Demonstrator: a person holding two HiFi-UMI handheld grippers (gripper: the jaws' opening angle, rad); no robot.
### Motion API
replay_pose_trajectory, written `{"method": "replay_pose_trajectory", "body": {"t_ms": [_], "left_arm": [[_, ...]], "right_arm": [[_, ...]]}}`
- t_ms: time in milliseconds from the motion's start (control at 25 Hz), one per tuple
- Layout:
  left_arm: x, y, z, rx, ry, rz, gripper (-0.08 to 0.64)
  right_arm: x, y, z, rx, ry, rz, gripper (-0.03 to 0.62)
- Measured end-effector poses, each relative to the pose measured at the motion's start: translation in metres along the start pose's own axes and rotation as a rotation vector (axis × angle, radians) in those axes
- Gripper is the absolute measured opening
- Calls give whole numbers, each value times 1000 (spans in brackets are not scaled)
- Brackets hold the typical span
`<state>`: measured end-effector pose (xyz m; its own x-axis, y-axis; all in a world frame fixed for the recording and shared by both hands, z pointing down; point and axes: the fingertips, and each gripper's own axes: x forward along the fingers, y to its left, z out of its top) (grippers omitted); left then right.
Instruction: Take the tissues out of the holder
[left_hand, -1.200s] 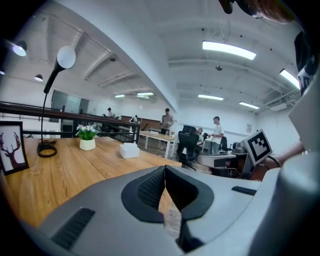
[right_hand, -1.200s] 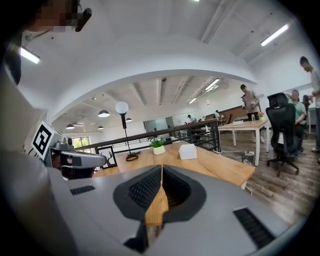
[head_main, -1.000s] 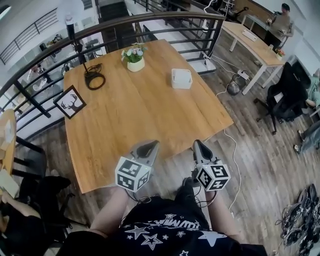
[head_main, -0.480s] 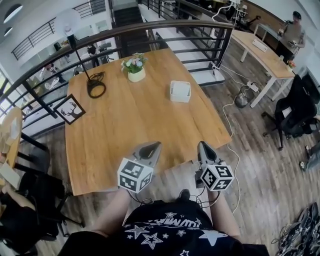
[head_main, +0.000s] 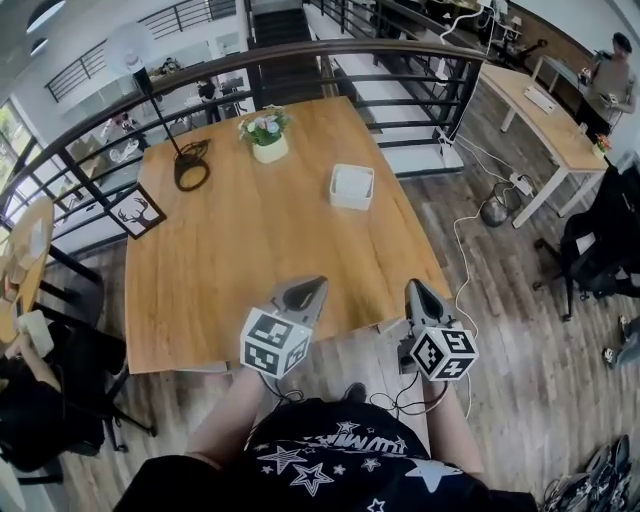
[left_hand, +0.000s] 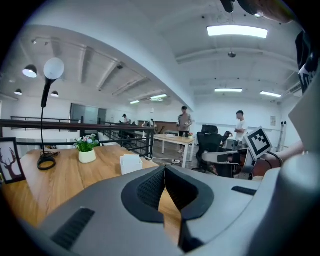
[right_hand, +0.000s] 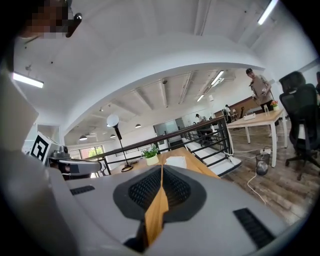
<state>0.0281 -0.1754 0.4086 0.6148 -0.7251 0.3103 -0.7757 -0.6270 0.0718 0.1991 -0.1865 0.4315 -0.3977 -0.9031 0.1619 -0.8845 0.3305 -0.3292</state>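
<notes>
While the tissue holder (head_main: 351, 186) sits toward the surface's (head_main: 230, 260) far right corner, the left hand-held gripper (head_main: 310, 287) and right hand-held gripper (head_main: 413, 288) — jaws closed, empty — hover at its near edge.

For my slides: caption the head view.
Shut, empty left tongs and right tongs poised at the wooden table, white tissue holder untouched farther across.

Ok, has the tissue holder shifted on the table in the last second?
No. The tissue holder keeps its spot on the wooden table, right of the flower pot and nearer the person; only the head view shifted.
</notes>
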Motion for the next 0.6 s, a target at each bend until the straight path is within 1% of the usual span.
{"method": "replay_pose_trajectory", "body": {"t_ms": [120, 280, 480, 600], "left_arm": [[11, -21, 0, 17, 5, 2, 14], [17, -40, -10, 13, 21, 26, 14], [14, -41, -12, 27, 40, 53, 14], [12, -31, -11, 28, 40, 77, 14]], "right_arm": [[-10, -22, -1, 41, 7, 5, 18], [-14, -41, -8, 38, 34, 20, 18], [-3, -40, -13, 48, 49, 62, 18], [11, -34, -18, 48, 68, 84, 18]]}}
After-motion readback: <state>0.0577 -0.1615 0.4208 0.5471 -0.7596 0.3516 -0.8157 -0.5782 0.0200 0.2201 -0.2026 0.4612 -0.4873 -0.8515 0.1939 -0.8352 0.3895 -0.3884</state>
